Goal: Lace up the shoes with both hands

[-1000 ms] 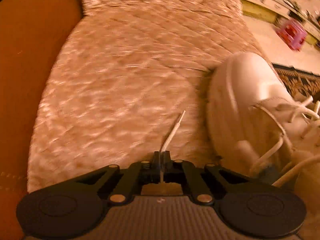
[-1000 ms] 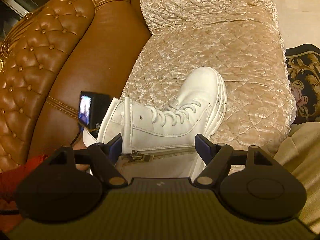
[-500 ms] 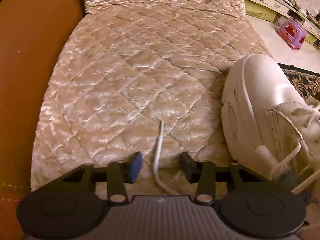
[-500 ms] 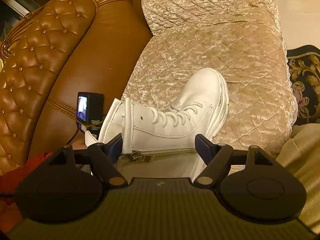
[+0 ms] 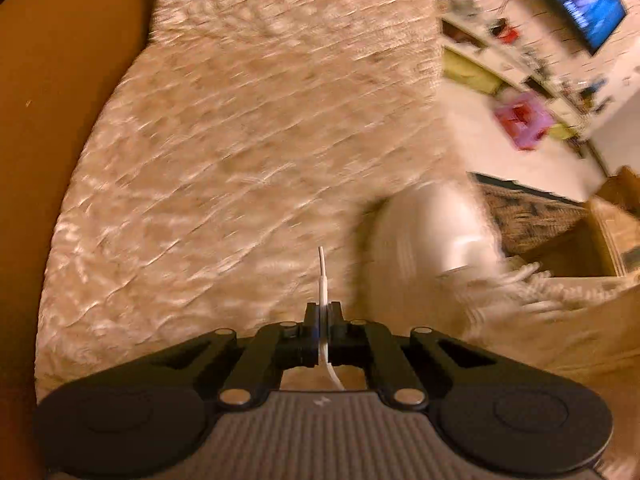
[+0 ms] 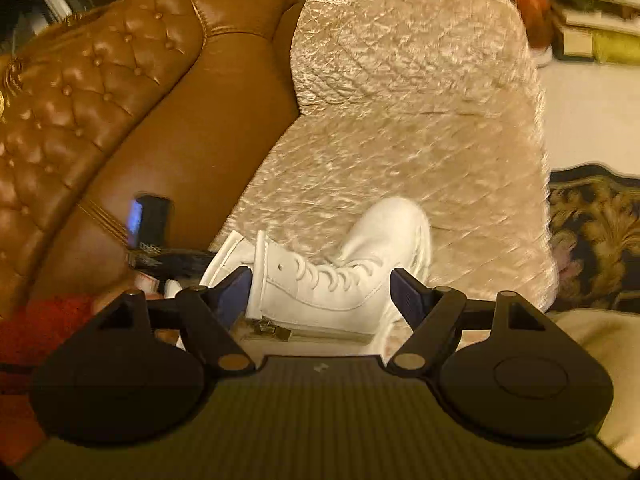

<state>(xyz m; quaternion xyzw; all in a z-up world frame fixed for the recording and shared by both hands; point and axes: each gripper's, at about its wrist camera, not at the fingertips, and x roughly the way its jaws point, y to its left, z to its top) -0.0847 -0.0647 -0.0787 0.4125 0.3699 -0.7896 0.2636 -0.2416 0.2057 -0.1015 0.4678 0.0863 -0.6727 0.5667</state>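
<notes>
A white high-top boot (image 6: 352, 280) lies on its side on the quilted sofa cover (image 6: 400, 152), toe pointing away. My left gripper (image 5: 323, 312) has its jaws closing tight on the end of a white shoelace (image 5: 322, 276), whose tip sticks out past the pads. The lace trails back under the gripper. The boot's blurred toe (image 5: 424, 232) sits to its right. My right gripper (image 6: 321, 280) hovers open above the boot's shaft, with nothing between its fingers. In the right wrist view, the left gripper's camera body (image 6: 148, 220) shows to the left of the boot.
The brown tufted leather sofa back (image 6: 100, 100) rises on the left. A red sleeve (image 6: 40, 328) shows at the lower left. A dark patterned rug (image 6: 592, 232) lies past the seat's right edge. A pink stool (image 5: 520, 120) and a lit screen (image 5: 584, 0) are far off.
The left gripper held the lace, opened and let it lie on the cover, then shut on it again and lifted, tilting up. The right gripper rose slightly and stayed open.
</notes>
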